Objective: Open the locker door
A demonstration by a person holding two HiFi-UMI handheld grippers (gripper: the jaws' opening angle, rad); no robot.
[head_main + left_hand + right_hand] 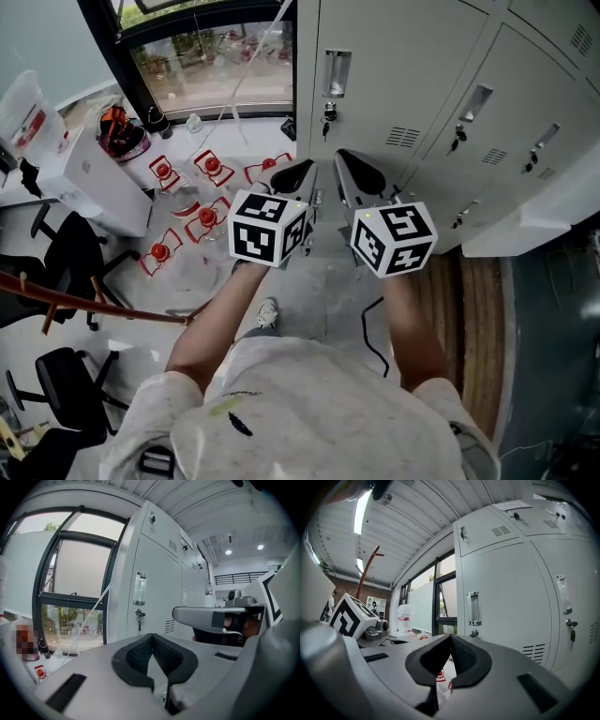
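Note:
The grey lockers fill the upper right of the head view. The nearest locker door (375, 66) is closed, with a recessed handle (336, 73) and a key (328, 118) in its lock. My left gripper (307, 172) and right gripper (349, 161) are held side by side in front of it, short of the door, both shut on nothing. In the left gripper view the same door (154, 597) shows its handle (139, 588) and key (139, 617) ahead of the shut left gripper (152, 638). The right gripper (450, 638) faces a closed door (506, 602) with a handle (474, 608).
Left of the lockers are a window (211, 61), a white box (98, 183) and several red items (206, 216) on the floor. Black office chairs (70, 253) stand at far left. A black cable (370, 328) lies by the person's feet. A wooden strip (473, 319) runs along the right.

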